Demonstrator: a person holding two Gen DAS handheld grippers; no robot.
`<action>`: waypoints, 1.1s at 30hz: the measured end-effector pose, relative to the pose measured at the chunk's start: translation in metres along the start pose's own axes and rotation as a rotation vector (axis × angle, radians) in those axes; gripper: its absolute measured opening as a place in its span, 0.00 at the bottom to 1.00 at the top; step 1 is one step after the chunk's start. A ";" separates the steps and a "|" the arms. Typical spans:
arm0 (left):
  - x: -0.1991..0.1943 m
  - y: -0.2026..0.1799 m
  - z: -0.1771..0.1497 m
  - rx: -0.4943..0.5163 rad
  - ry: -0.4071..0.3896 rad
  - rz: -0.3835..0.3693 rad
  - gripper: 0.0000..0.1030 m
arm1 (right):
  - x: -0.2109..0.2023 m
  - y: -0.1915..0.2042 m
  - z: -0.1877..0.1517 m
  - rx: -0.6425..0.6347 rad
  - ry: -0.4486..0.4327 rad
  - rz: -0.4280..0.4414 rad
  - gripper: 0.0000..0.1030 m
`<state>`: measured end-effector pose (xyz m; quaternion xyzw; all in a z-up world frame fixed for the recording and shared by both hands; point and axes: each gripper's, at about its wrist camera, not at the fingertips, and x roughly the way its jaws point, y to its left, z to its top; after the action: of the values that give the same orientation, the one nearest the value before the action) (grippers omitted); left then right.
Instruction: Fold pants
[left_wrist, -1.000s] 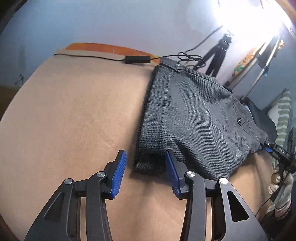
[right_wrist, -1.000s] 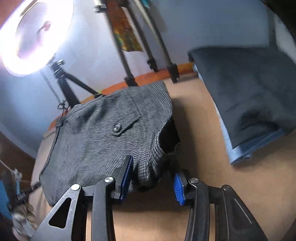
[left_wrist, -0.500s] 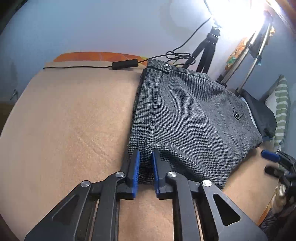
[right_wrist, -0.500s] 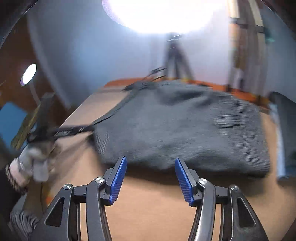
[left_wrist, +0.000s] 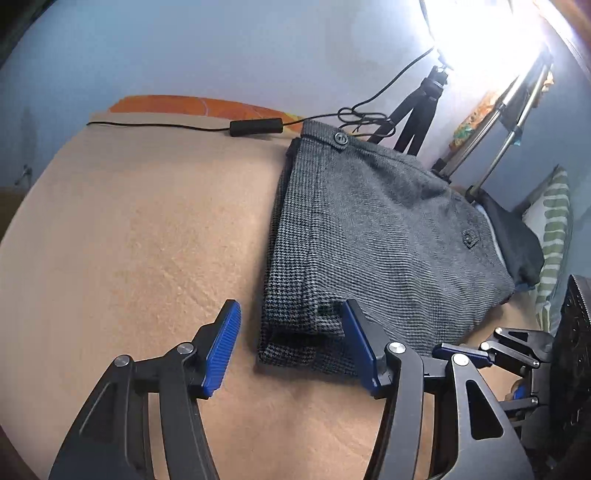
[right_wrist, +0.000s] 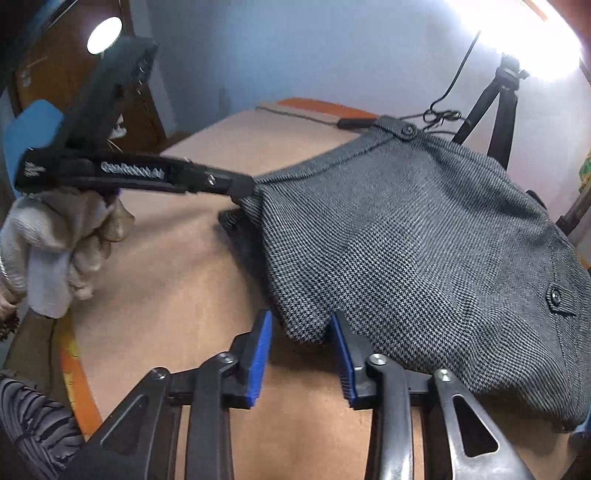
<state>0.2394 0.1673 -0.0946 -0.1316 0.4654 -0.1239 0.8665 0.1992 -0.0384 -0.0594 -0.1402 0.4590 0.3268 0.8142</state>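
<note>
The grey houndstooth pants (left_wrist: 369, 240) lie folded on the tan table (left_wrist: 129, 240), waistband button at the far end. My left gripper (left_wrist: 291, 347) sits at their near left corner, jaws opening. The folded corner lies between the pads, and only the right pad (left_wrist: 356, 343) is against the cloth. My right gripper (right_wrist: 301, 354) is at the pants' (right_wrist: 406, 240) near edge, jaws closing. A lifted corner of cloth hangs between the pads, and the left pad (right_wrist: 258, 350) stands just clear of it. The right wrist view also shows the left gripper (right_wrist: 242, 188) at the far corner.
A gloved hand (right_wrist: 48, 251) holds the left gripper. A black cable with an inline switch (left_wrist: 255, 127) crosses the table's far edge. A tripod (left_wrist: 417, 110) and a bright ring light stand behind the table. A dark folded garment (left_wrist: 513, 236) and a striped cushion (left_wrist: 554, 229) lie at the right.
The left gripper had shut at the near left corner and now stands open again. The right gripper swung from the pants' right end to the near edge, rolled, and its jaws narrowed.
</note>
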 end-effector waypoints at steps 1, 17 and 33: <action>0.003 0.000 0.000 -0.001 0.003 -0.006 0.50 | 0.003 0.000 0.000 -0.005 0.007 -0.003 0.26; 0.001 -0.012 -0.015 0.139 0.051 0.100 0.23 | -0.024 -0.012 -0.012 0.062 -0.011 0.095 0.01; -0.034 -0.104 0.000 0.362 -0.108 0.098 0.28 | -0.111 -0.135 -0.080 0.527 -0.137 -0.042 0.55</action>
<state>0.2120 0.0820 -0.0325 0.0427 0.3943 -0.1561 0.9046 0.1954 -0.2263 -0.0191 0.0896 0.4690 0.1880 0.8583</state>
